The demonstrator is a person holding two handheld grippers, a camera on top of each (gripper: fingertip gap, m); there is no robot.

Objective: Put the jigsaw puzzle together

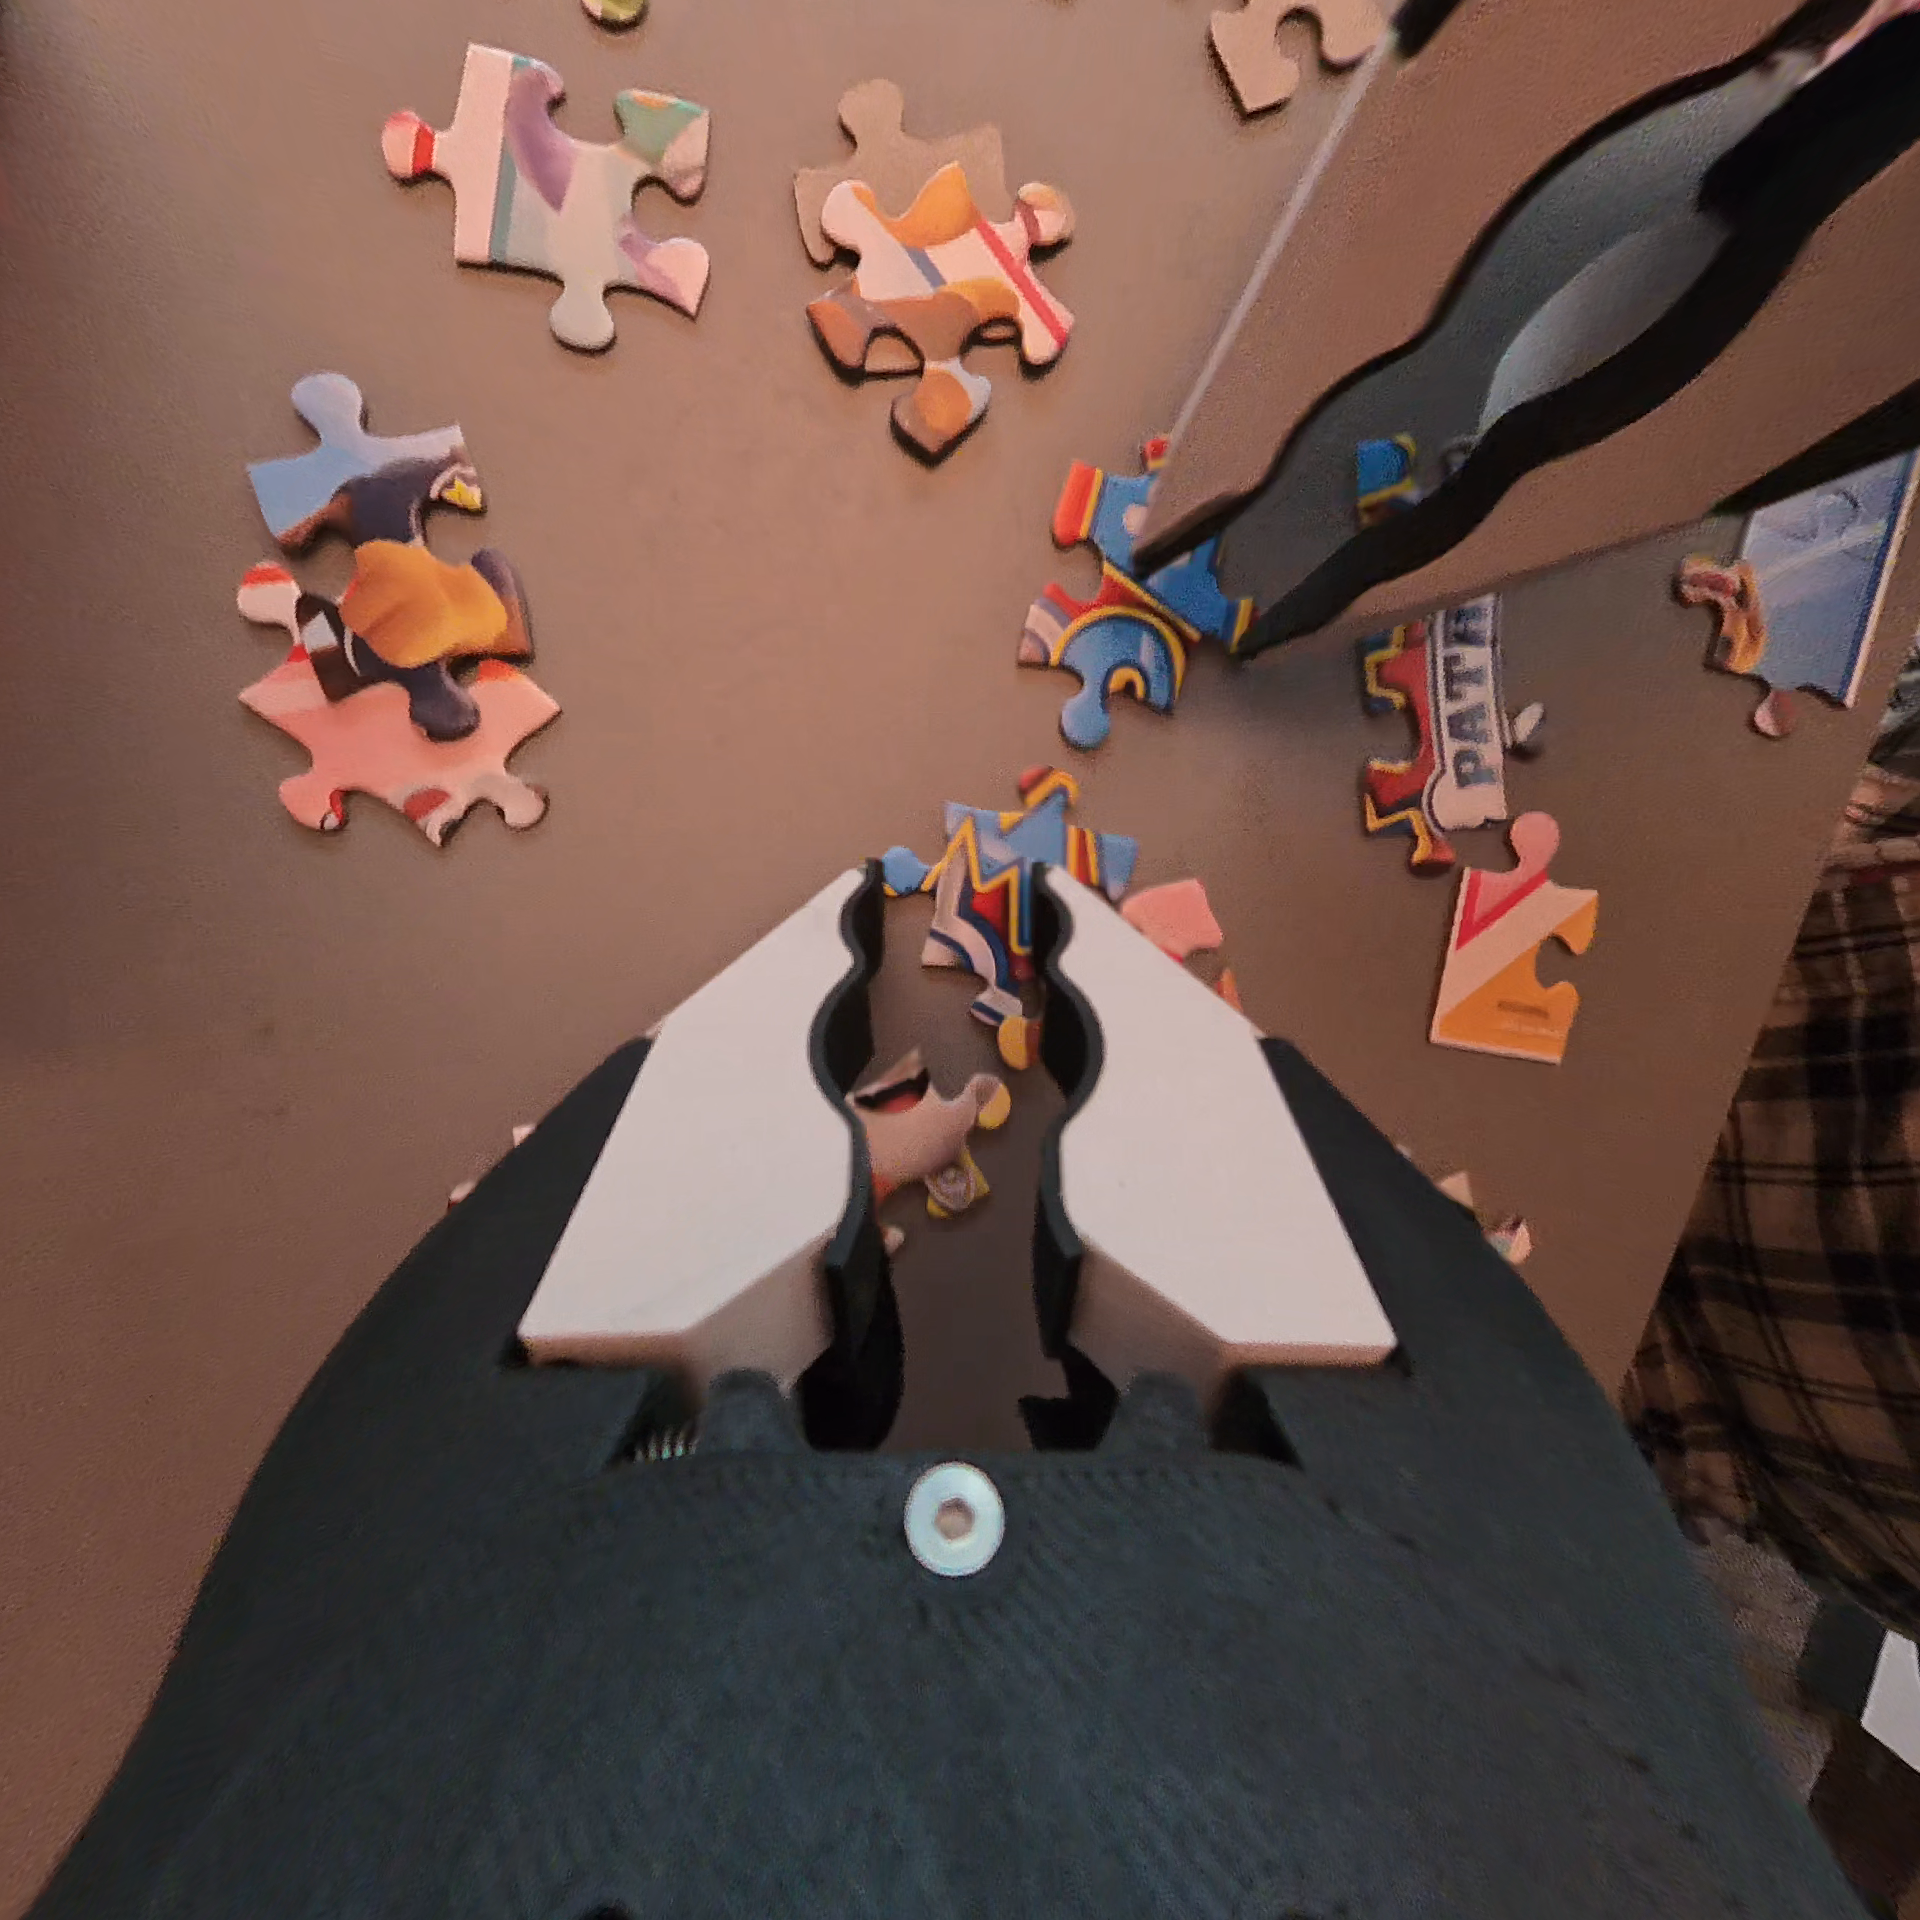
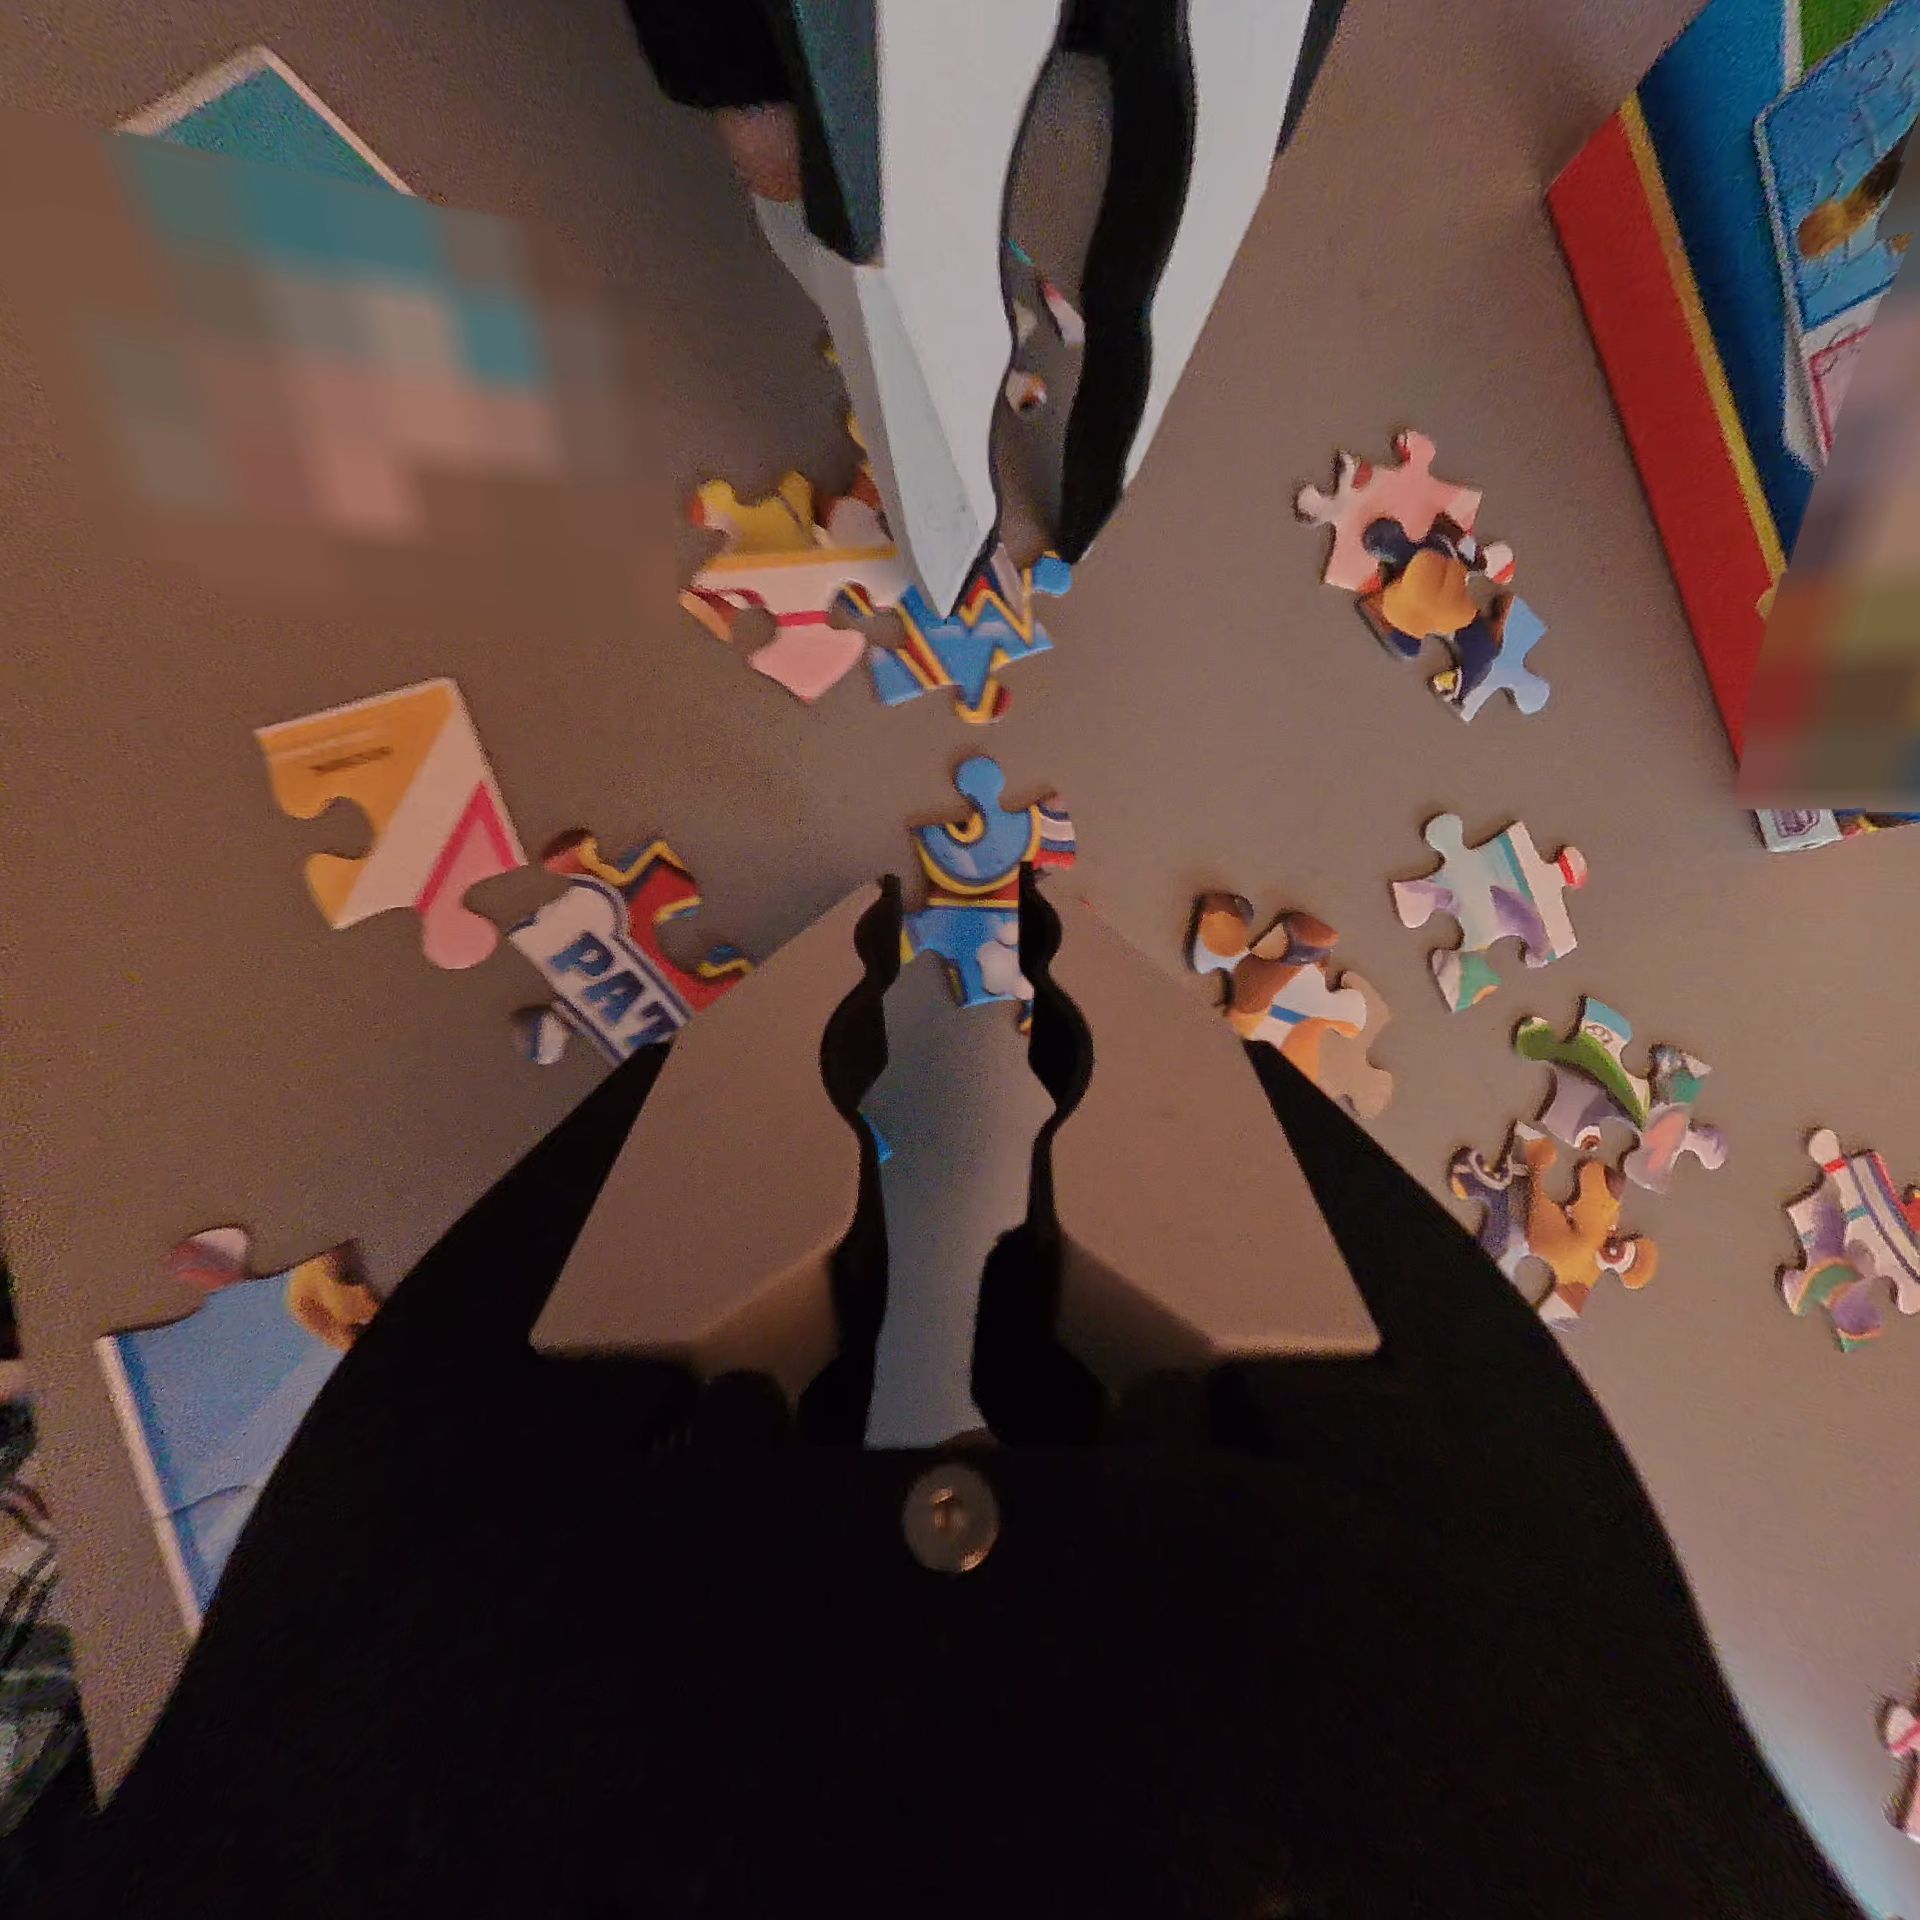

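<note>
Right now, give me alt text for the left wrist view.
The left gripper hangs open over a blue, red and yellow puzzle piece on a brown table. The right gripper comes in from the upper right, tips at another blue piece, with loose pieces around.

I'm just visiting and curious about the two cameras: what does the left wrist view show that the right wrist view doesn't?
Only the left wrist view shows a pale piece at its top edge. Only the right wrist view shows the red and blue puzzle box at the table's edge. Both show the left tongs over a blue zigzag piece, the right tongs over a blue arch piece, and the orange corner piece.
</note>
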